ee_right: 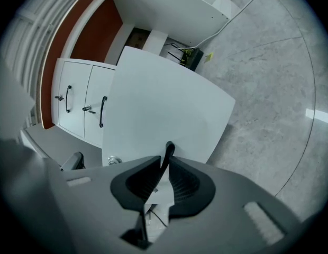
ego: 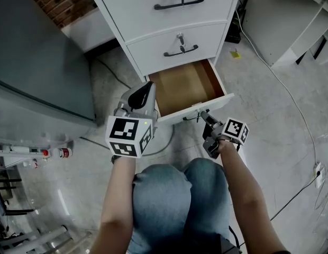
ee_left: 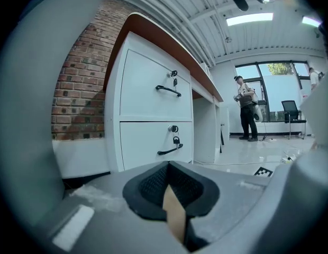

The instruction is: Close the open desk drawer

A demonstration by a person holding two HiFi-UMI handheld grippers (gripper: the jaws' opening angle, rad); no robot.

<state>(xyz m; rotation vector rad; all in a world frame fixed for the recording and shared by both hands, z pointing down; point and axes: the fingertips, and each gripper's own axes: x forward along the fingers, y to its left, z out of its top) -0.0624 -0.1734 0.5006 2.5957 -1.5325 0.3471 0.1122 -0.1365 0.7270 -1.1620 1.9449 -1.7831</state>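
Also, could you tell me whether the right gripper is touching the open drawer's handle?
Cannot tell. In the right gripper view the handle runs between the fingers, but contact isn't plain.

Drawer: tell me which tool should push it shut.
Right. The right tool has the handle of the open drawer between its jaws, at the front panel. The left tool sits off the front's left corner, jaws together.

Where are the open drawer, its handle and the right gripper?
open drawer (ego: 182,86), head view, bare wooden bottom.
handle (ee_right: 168,150), right gripper view, black bar between jaws.
right gripper (ego: 205,115), head view, between its fingertips.
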